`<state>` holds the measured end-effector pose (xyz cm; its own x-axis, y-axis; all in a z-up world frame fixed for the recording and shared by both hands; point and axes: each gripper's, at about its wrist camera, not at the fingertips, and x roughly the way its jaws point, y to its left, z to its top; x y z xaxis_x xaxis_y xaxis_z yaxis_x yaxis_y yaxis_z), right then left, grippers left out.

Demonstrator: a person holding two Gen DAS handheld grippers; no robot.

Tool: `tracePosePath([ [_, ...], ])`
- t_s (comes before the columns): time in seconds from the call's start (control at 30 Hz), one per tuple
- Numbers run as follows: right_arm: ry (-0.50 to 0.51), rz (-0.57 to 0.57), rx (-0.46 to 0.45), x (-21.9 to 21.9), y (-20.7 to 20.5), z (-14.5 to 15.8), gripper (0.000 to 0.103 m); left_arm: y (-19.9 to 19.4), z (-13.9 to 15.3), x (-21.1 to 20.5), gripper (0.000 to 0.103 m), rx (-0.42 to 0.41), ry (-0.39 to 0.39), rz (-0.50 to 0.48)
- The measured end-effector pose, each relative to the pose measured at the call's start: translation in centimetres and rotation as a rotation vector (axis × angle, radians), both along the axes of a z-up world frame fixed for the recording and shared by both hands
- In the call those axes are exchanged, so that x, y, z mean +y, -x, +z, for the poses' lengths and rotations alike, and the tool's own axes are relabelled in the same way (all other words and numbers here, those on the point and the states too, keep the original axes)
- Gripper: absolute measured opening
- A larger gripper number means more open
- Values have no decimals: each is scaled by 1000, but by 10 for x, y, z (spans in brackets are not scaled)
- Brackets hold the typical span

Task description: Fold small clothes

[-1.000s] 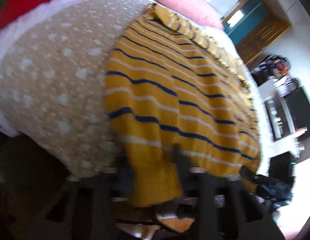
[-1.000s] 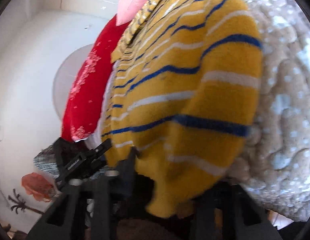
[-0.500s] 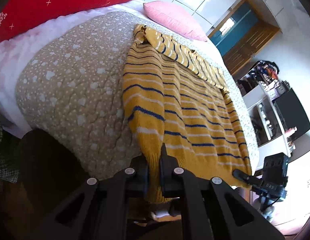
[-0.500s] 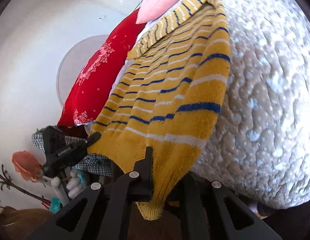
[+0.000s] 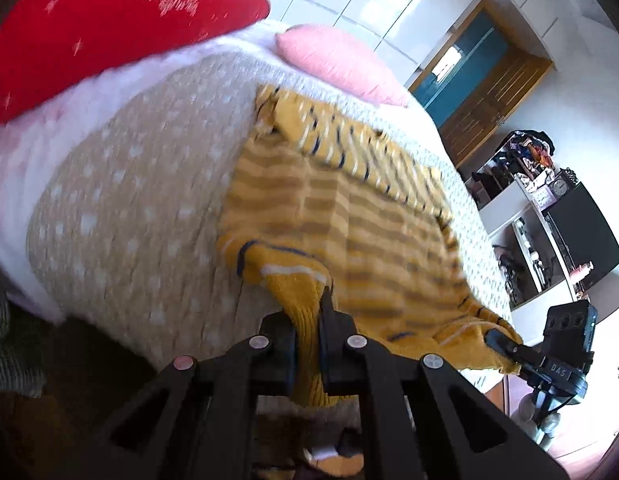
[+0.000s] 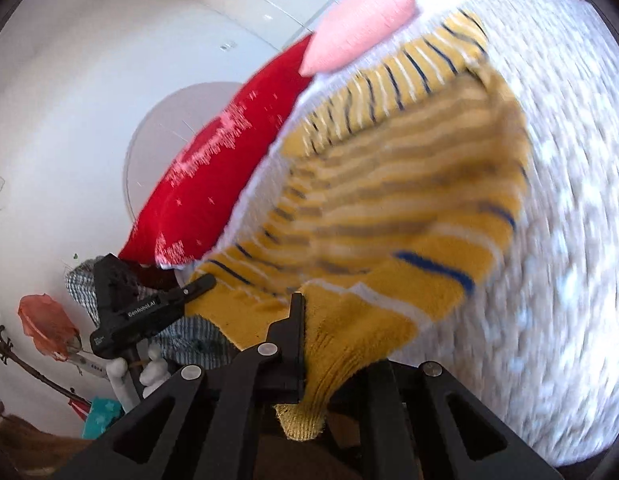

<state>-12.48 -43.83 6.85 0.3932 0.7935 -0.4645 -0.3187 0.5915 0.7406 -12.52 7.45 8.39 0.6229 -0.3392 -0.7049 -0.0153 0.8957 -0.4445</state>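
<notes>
A mustard-yellow knitted sweater (image 5: 349, 216) with blue and white stripes lies on a beige dotted bedspread (image 5: 141, 200). It also shows in the right wrist view (image 6: 409, 184). My left gripper (image 5: 307, 320) is shut on the sweater's hem at one bottom corner. My right gripper (image 6: 321, 328) is shut on the hem at the other corner; it also shows at the far corner in the left wrist view (image 5: 505, 346). Both corners are lifted and the lower part of the sweater is doubled toward the collar, showing its paler inner side.
A red pillow (image 5: 89, 28) and a pink pillow (image 5: 341, 64) lie at the head of the bed. A wooden door (image 5: 481, 84) and shelves with clutter (image 5: 549, 216) stand to the right. A white wall (image 6: 109, 60) is left of the bed.
Both grippers have lifted the hem corners and carried them up over the bed toward the collar, so the sweater's bottom now folds over its body. The views are blurred by motion.
</notes>
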Motion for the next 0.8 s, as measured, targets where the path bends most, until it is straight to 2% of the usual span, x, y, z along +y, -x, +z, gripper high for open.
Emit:
tracePosePath([
  [0.17, 40, -28, -84, 12, -57, 32, 7, -60, 35, -16, 8, -91, -114, -9],
  [0.23, 68, -52, -101, 16, -92, 43, 7, -94, 45, -23, 8, -101, -147, -11],
  [0.37, 94, -95, -89, 16, -147, 45, 7, -160, 48, -31, 8, -79, -202, -11],
  [0.5, 114, -162, -33, 15, -210, 30, 7, -224, 30, -41, 8, -6, -253, -8],
  [0.63, 85, -198, 39, 7, -258, 9, 7, -277, 3, -44, 8, 83, -265, -12],
  [0.8, 22, -220, 130, -4, -302, -18, 13, -320, -25, -32, 11, 147, -164, -2],
])
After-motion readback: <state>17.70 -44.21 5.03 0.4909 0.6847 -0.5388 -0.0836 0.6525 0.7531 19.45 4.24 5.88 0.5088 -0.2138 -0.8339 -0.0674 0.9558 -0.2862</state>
